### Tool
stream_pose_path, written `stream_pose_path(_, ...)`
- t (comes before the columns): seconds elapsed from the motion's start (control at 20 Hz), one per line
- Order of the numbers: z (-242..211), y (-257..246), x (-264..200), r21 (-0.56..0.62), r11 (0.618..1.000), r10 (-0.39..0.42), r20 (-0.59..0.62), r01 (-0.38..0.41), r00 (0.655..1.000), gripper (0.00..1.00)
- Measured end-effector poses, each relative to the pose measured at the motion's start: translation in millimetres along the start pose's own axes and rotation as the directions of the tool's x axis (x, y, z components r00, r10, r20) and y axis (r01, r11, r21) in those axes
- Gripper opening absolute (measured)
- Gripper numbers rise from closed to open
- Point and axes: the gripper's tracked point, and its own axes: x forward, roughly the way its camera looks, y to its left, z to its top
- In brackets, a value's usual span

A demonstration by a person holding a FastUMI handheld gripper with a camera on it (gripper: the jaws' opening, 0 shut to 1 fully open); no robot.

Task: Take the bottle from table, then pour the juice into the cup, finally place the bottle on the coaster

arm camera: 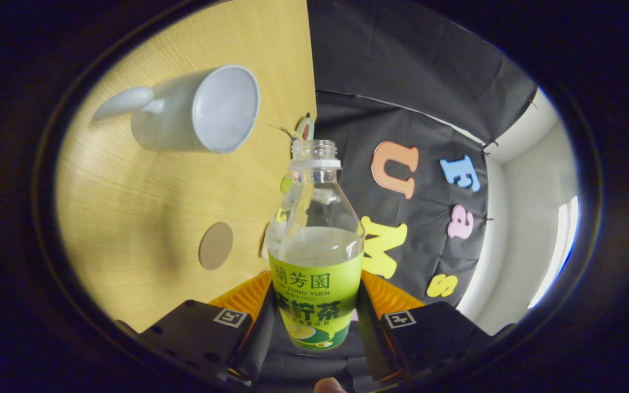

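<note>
My gripper (314, 305) is shut on the clear juice bottle (317, 240), both fingers pressing its green-and-yellow label. The bottle has no cap and is partly filled with pale juice. The whole view is rolled, so the wooden table (145, 218) stands off to one side of the bottle. A pale grey cup (197, 112) with a handle sits on that table, beyond the fingers; its open mouth faces the bottle's neck, a short gap apart. A round brown coaster (215, 245) lies on the table nearer the fingers, beside the bottle's shoulder.
The table's far edge runs just behind the bottle's neck, with the black cloth wall (402, 82) past it. A small round object (307, 128) lies at that edge near the bottle's mouth. A white wall (527, 229) stands beyond the cloth.
</note>
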Motion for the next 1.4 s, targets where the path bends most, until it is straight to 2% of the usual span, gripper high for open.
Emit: stream_pose_path(1.4, -3, -26, 1, -0.094, 0.994, -0.059, 0.03, 0.062, 0.998, 0.77)
